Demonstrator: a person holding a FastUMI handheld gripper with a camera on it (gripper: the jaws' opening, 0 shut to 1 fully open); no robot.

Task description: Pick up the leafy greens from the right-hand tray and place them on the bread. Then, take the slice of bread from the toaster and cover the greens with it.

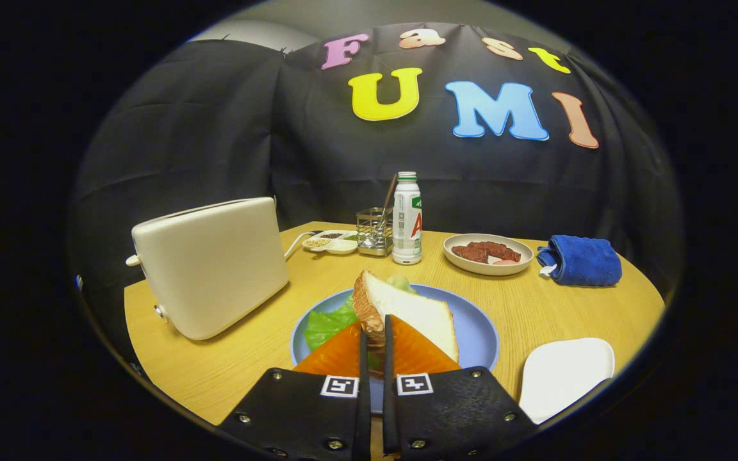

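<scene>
Hand-held gripper (374, 346) clamped on the bread slice (410, 314), tilted over the greens (327, 325) on the blue plate (478, 333). Best lowered flat and square so the greens get fully covered.

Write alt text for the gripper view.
The gripper has its fingers closed on a slice of bread, held tilted over leafy greens on a blue plate. A toaster stands beside the plate on the wooden table, with an empty white tray opposite.
</scene>
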